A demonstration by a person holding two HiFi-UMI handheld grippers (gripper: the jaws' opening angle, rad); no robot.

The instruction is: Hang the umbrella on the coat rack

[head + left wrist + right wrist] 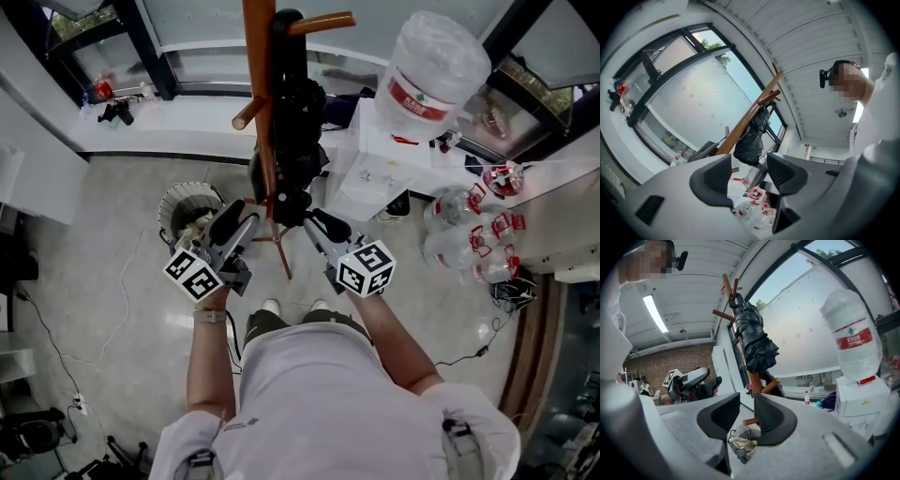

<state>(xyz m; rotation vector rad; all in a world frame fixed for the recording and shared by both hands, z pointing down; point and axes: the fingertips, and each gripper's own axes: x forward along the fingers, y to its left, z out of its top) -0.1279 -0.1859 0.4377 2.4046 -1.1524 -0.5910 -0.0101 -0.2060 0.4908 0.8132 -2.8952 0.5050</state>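
A black folded umbrella (296,131) hangs against the brown wooden coat rack (260,94), from near its top pegs. It shows in the left gripper view as a dark bundle, the umbrella (752,138), on the slanting rack pole (743,125), and in the right gripper view as the umbrella (757,341) beside the pole (754,378). My left gripper (242,216) is just left of the rack's lower pole; the left gripper (749,171) is open and empty. Just right of the pole is my right gripper (319,221); the right gripper (747,411) has a narrow gap and holds nothing.
A white water dispenser with a large bottle (429,77) stands right of the rack. Several empty water bottles (461,234) lie on the floor further right. A round wastebasket (186,210) sits left of the rack's base. A window ledge (178,122) runs behind.
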